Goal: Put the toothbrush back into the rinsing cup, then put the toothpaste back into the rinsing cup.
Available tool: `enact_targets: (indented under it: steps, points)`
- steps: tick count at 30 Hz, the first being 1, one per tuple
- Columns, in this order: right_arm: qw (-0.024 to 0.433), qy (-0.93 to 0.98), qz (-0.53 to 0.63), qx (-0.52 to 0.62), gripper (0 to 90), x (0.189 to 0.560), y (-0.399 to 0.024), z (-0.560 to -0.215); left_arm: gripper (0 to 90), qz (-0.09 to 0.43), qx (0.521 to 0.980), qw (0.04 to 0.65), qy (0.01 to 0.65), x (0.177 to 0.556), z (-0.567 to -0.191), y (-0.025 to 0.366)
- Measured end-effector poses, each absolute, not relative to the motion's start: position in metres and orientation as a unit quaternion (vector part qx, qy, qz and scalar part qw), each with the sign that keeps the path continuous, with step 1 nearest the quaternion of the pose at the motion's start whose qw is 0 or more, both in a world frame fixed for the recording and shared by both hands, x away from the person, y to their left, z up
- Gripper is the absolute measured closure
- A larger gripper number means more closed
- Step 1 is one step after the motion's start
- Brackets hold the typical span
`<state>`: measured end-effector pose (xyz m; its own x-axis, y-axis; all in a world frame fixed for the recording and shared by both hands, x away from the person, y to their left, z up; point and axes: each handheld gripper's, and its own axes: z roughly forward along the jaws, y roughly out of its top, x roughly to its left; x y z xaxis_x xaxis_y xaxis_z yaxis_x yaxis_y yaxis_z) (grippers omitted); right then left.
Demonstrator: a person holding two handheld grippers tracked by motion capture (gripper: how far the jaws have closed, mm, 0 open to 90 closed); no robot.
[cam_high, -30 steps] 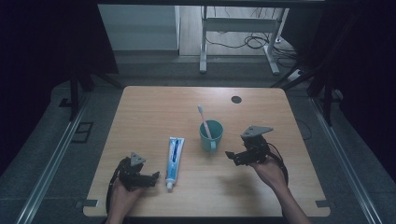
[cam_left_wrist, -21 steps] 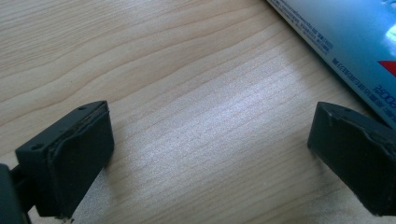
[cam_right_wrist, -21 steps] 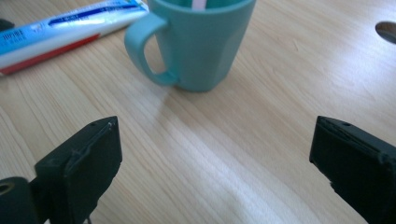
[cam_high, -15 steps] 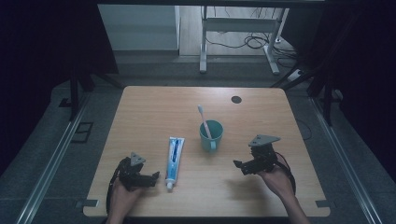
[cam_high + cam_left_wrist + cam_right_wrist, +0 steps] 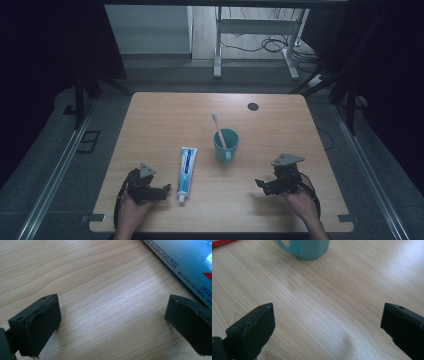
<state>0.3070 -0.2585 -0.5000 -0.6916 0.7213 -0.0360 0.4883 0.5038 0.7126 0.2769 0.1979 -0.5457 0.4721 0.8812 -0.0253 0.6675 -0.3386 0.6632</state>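
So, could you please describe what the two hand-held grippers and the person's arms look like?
Each hand-held gripper, left and right, is a compact black body topped with a grey three-cornered plate and trailing a dark cable. In the gripper views, the jaws are blocky, dark, with flat pads, small holes on their upper faces and slightly worn edges. The forearms are bare, with no sleeves showing.

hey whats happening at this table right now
A person sits at a wooden table with a two-jaw tool in each hand. Both tools rest low near the front edge, jaws open and empty. The left tool sits just beside a toothpaste tube lying flat. The right tool points toward a teal cup with a toothbrush standing in it. Nothing is gripped yet.
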Motion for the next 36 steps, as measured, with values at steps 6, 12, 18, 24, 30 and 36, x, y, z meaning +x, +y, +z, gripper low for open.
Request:
enact_targets:
  steps: [6,12,18,24,30,36]
  points:
    - [0.163,0.849,0.346,0.365,0.0,0.303,-0.264,-0.515,0.5,0.171,0.799,0.311,0.486,0.277,-0.546,0.198]
    - [0.153,0.849,0.344,0.370,0.0,0.300,-0.266,-0.533,0.5,0.171,0.799,0.311,0.486,0.277,-0.546,0.198]
    - [0.153,0.847,0.346,0.374,0.0,0.299,-0.268,-0.543,0.5,0.172,0.798,0.311,0.486,0.277,-0.546,0.198]
    - [0.155,0.845,0.347,0.376,0.4,0.298,-0.268,-0.543,0.5,0.172,0.798,0.311,0.486,0.277,-0.546,0.198]
    - [0.157,0.842,0.348,0.380,2.0,0.295,-0.269,-0.543,0.5,0.171,0.799,0.311,0.486,0.277,-0.546,0.198]
    - [0.159,0.841,0.349,0.381,2.6,0.294,-0.269,-0.543,2.4,0.172,0.800,0.310,0.483,0.276,-0.545,0.198]
